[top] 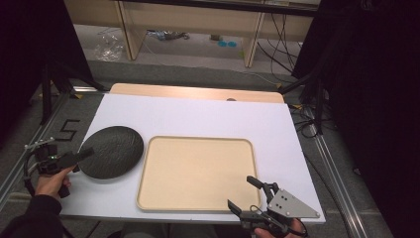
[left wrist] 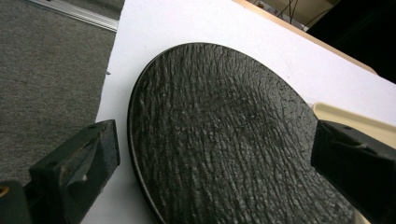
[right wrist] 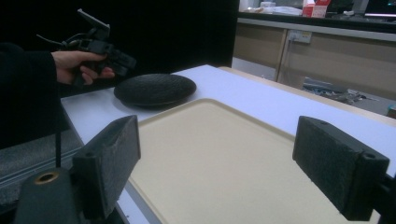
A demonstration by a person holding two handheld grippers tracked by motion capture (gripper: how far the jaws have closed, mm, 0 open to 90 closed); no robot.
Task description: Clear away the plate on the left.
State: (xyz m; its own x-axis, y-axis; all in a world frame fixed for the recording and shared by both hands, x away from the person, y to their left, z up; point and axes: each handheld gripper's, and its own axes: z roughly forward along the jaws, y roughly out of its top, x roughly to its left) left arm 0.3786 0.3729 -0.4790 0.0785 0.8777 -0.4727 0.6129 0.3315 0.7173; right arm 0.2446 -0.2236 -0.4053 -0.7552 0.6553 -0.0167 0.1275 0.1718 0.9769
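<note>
Black plate beside beige tray; white table

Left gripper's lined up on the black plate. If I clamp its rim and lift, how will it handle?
The black plate looks rigid, so it probably won't flex. Its rough, ridged surface should give the pads some grip. It is wide and shallow, so held by one edge it will likely droop; it may be heavy and breakable if stoneware.

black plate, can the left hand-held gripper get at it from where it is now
Probably yes. The left hand-held gripper hovers open at the near-left rim of the black plate, jaws spread to either side of it in the left gripper view, and nothing lies between them. The plate sits flat on the table.
</note>
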